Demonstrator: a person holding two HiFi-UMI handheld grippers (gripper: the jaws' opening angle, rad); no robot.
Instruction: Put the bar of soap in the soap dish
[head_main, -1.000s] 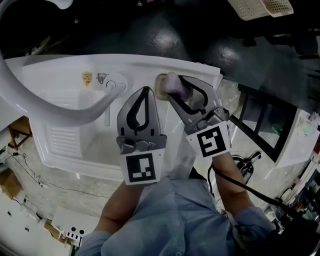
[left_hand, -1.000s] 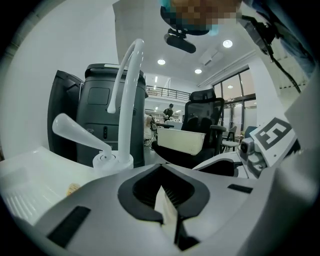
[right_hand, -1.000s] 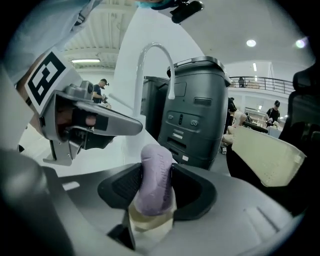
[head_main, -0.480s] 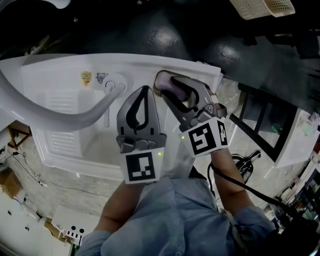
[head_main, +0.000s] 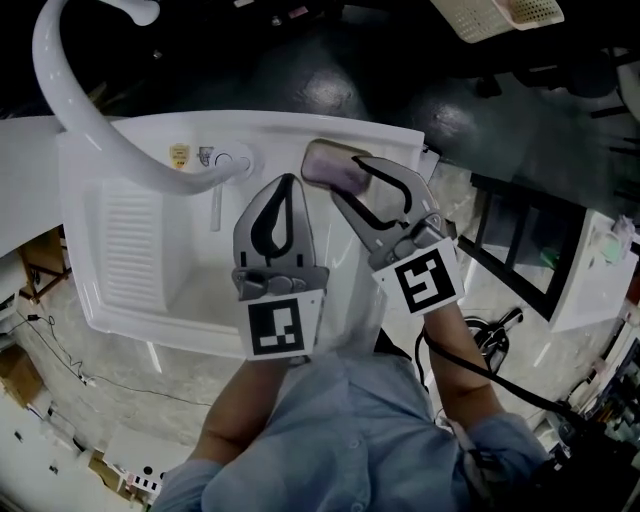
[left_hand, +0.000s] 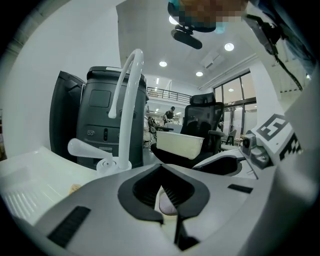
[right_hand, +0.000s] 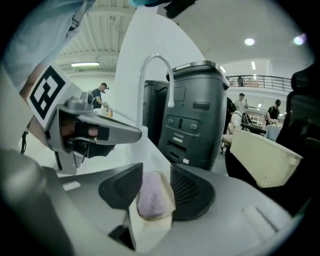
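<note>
Baskets (head_main: 495, 14) at one o'clock ran off the head view's top edge; stickers (head_main: 190, 155) at ten were too small to read. The left gripper's (left_hand: 161, 186) closed jaws hid most of the soap (left_hand: 168, 206).

From my feed, everything here rests on one white moulded sink unit (head_main: 185, 290). It has a ribbed drainboard (head_main: 130, 235) on its left side, with the basin to the right of that. On the back ledge stands a tall curved white faucet (head_main: 72, 100). Near the faucet's base I see a small yellow sticker (head_main: 178, 155) with a paler sticker (head_main: 204, 155) just beside it. At the back right corner sits the cream soap dish (head_main: 315, 155) (the purple bar of soap (head_main: 340, 177) lies in it).
</note>
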